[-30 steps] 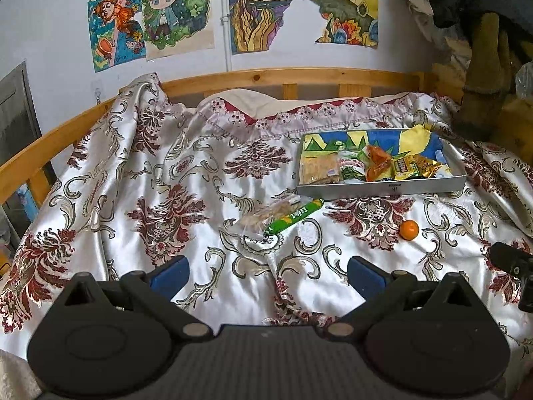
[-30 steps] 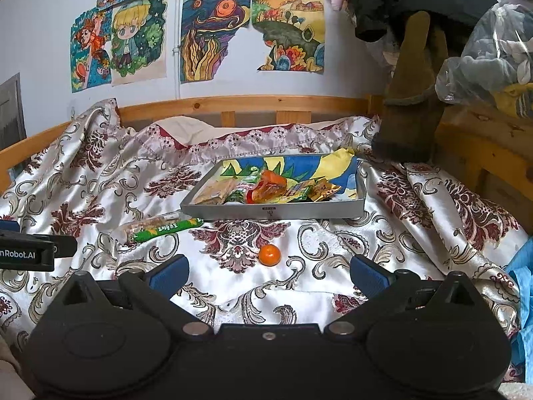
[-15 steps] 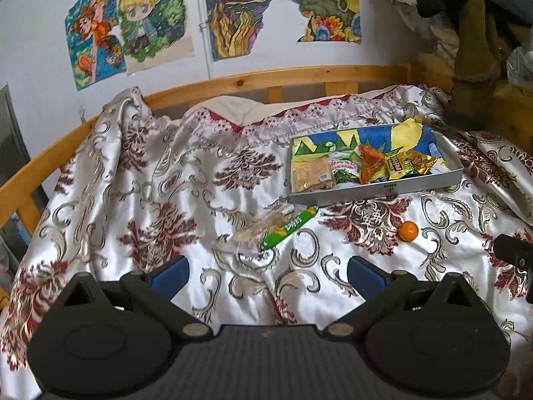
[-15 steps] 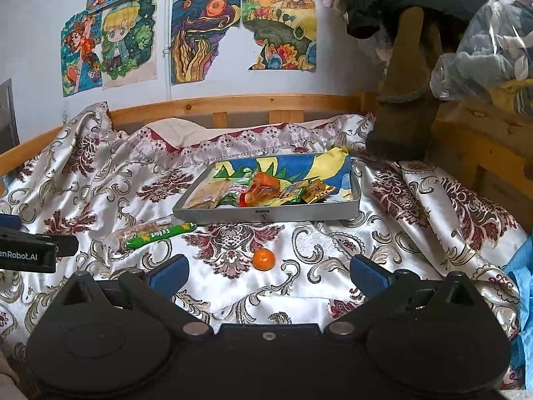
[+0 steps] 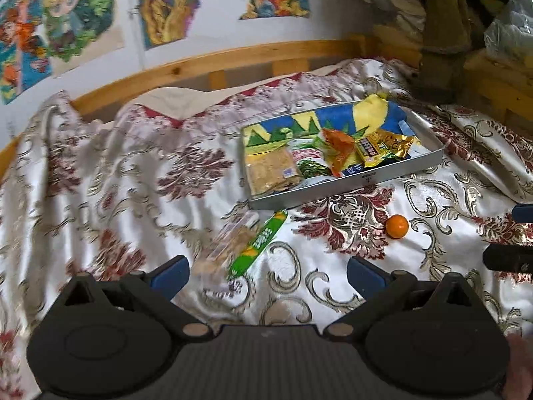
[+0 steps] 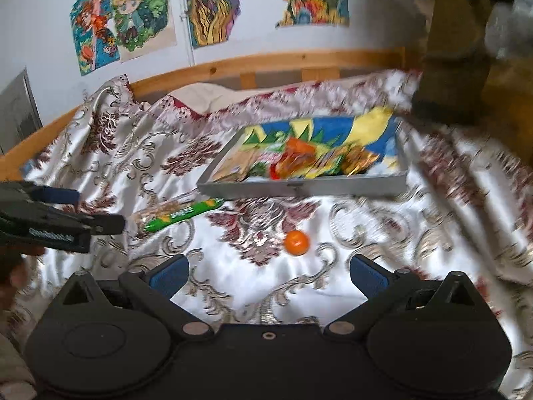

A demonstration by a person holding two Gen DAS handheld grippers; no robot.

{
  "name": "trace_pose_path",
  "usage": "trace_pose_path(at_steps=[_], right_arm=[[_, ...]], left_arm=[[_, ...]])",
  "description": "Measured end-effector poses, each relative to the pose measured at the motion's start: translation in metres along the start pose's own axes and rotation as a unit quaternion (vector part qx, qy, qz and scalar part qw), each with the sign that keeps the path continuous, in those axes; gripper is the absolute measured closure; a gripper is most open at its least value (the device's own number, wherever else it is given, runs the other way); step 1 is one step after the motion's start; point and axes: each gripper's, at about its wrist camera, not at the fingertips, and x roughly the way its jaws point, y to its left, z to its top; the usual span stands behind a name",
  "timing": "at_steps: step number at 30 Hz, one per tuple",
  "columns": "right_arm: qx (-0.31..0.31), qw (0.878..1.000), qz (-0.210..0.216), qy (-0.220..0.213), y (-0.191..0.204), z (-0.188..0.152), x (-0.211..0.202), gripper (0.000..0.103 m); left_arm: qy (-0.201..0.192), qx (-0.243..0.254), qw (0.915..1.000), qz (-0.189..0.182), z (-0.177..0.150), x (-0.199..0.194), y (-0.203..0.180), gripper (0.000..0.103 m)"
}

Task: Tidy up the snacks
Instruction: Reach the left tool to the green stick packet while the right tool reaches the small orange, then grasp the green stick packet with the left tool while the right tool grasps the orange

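Several snacks already lie in the tray point(image 5: 393, 175) on the bed. Left out (near side of the tray): green stick pack point(image 5: 258, 243), clear packet point(image 5: 230, 243), orange point(image 5: 397, 225). Left gripper point(image 5: 265, 270) and right gripper point(image 6: 266, 271) both have fingers spread, empty.

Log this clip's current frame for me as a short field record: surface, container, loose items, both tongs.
surface: patterned bedspread
container: tray, on the bedspread, holding several snack packets
packets in tray: cracker pack at its left end, orange packet and gold packet further right
loose items: green stick pack, clear pack touching its left side, orange ball alone
left tongs: open, empty, just short of the green stick pack
right tongs: open, empty, just short of the orange ball
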Motion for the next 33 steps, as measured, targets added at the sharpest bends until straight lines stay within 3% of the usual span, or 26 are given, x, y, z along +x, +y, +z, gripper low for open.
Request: trace_pose_path(at_steps=[5,9,12,18,24,27,29,31,33], right_arm=[[0.0,1.0,-0.002,0.014,-0.013,0.013,0.027,0.001],[-0.009,0.999,0.003,0.033,-0.025,0.023,0.059,0.001],[-0.013,0.999,-0.02,0.037,-0.03,0.025,0.08,0.001],[-0.032,0.998,-0.024,0.044,-0.029,0.025,0.103,0.006],[-0.032,0.997,-0.015,0.07,-0.027,0.021,0.127,0.018],[-0.025,0.996,-0.016,0.086,-0.028,0.019,0.142,0.032],[-0.027,0.996,-0.017,0.089,-0.027,0.018,0.15,0.044],[-0.031,0.995,-0.019,0.089,-0.026,0.017,0.157,0.052],[-0.031,0.995,-0.022,0.093,-0.027,0.015,0.162,0.056]], left_arm=[[0.011,0.027,0.9994,-0.02,0.002,0.036,0.004,0.0],[0.006,0.066,0.9961,-0.058,0.002,0.059,0.001,0.001],[0.008,0.092,0.9918,-0.089,0.001,0.073,-0.003,0.0],[0.027,0.089,0.9881,-0.123,0.006,0.098,0.0,0.0],[0.073,0.049,0.9903,-0.108,0.009,0.125,0.016,0.002],[0.075,0.043,0.9897,-0.114,0.011,0.127,0.021,0.005],[0.076,0.03,0.9889,-0.124,0.014,0.127,0.024,0.013],[0.091,0.013,0.986,-0.139,0.017,0.131,0.027,0.027],[0.102,0.008,0.9861,-0.131,0.018,0.136,0.028,0.032]])
